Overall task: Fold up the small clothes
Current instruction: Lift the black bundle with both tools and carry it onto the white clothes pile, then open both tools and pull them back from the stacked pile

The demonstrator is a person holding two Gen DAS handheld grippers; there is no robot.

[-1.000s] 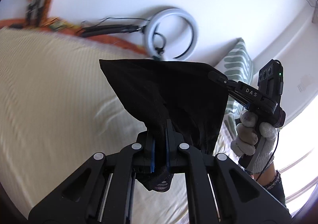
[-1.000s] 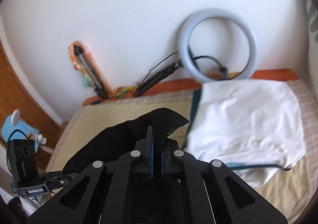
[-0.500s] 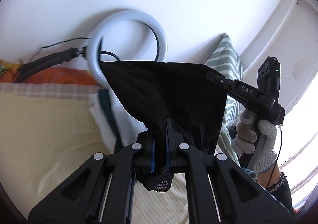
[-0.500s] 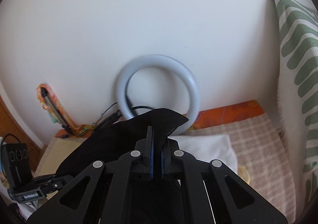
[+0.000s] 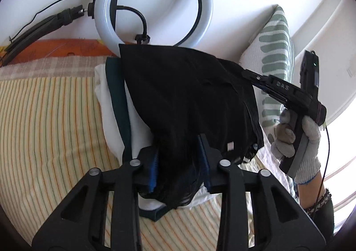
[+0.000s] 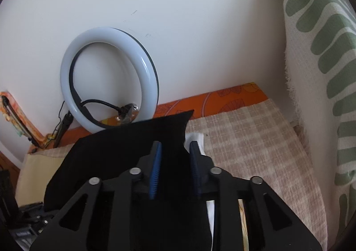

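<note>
A black garment (image 5: 189, 95) lies on top of a folded white garment with dark green trim (image 5: 115, 104) on the bed. My left gripper (image 5: 179, 159) is open, its jaws apart with the black cloth loose between them. My right gripper (image 6: 174, 162) is also open, with the black garment (image 6: 124, 153) between and below its jaws. In the left wrist view my right gripper (image 5: 244, 71) reaches the cloth's far right corner, held by a gloved hand (image 5: 296, 139).
A ring light (image 5: 153, 4) leans on the white wall behind the clothes; it also shows in the right wrist view (image 6: 109, 79). A green-patterned pillow (image 6: 322, 73) stands at the right. A striped sheet (image 5: 51, 128) covers the bed on the left.
Both grippers carried the black garment over the white one and lowered it, then opened; the jaws that were pinching the cloth now stand apart.
</note>
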